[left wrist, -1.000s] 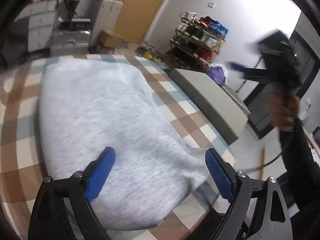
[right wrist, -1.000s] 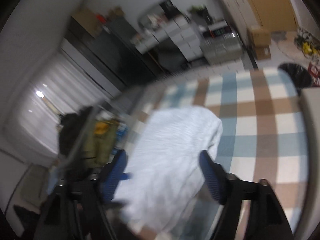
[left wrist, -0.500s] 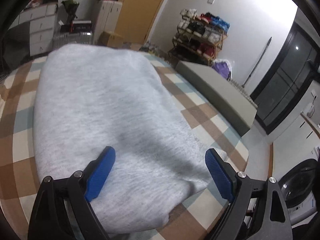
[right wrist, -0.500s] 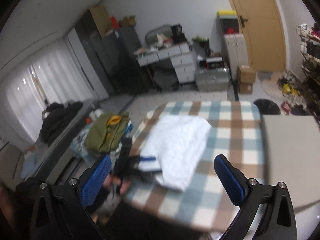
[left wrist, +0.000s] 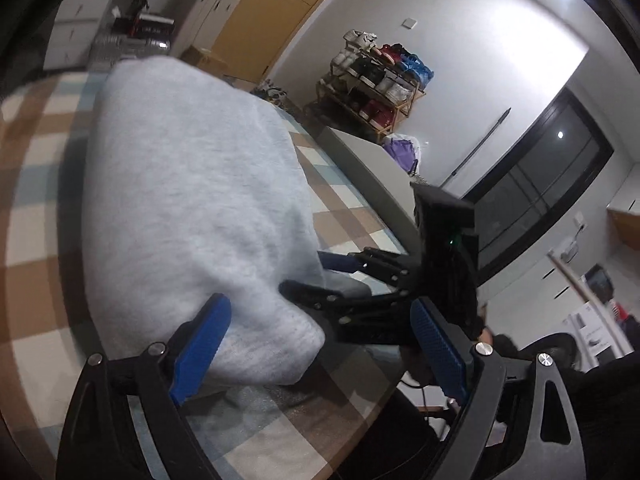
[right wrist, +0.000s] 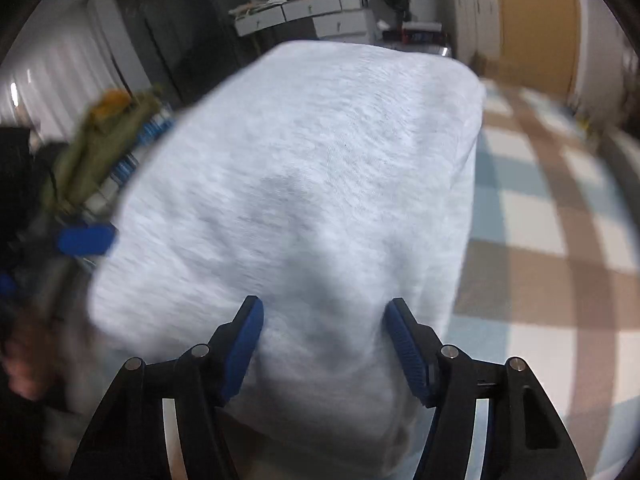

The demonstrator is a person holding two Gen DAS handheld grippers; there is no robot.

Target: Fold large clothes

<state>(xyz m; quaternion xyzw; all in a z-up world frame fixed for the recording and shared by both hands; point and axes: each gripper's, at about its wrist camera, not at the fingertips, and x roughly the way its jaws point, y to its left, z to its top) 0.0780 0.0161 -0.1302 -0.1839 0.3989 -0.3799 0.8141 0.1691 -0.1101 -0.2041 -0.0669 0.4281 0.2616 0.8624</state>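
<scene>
Sweatshirt (right wrist: 304,184), grey and already folded into a thick bundle, lay on the checked cloth (right wrist: 560,248). My right gripper (right wrist: 324,340) had just been closing, its jaws astride the near edge, pads not yet pressing. My left gripper (left wrist: 320,344) stood wide open over the other near corner. I judged little folding remained.
</scene>
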